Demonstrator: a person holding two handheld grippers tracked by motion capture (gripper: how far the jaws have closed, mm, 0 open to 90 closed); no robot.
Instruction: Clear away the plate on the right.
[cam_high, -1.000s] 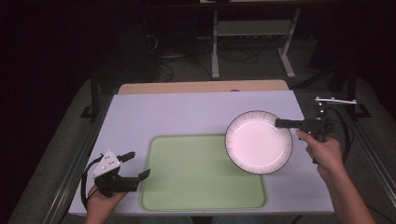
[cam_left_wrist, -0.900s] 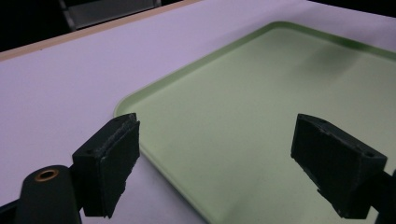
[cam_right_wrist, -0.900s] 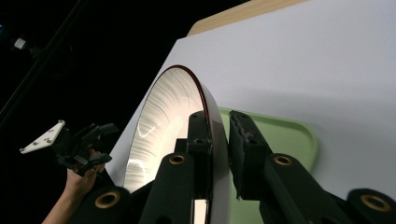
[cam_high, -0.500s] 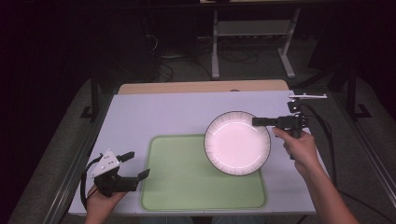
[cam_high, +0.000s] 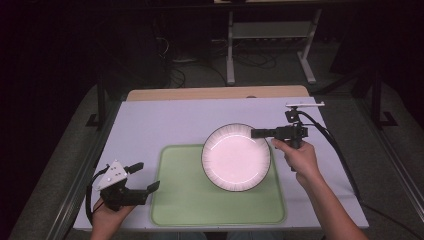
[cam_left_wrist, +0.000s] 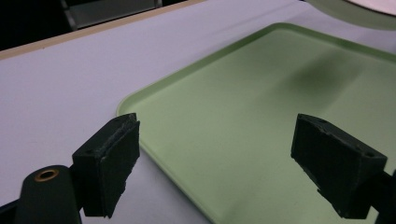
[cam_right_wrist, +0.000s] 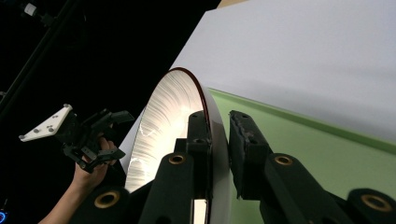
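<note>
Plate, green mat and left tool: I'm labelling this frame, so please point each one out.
plate (cam_high: 235, 160), high view, centre of its white face.
green mat (cam_high: 185, 200), high view, bare part left of the plate.
left tool (cam_high: 141, 176), high view, midway between its open tips.

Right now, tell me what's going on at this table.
A person holds a gripper in each hand. The right gripper is clamped on the rim of a white plate and holds it above the green tray, over its far right part. In the right gripper view the plate's rim sits between the jaws. The left gripper hangs open and holds nothing at the tray's near left corner.
</note>
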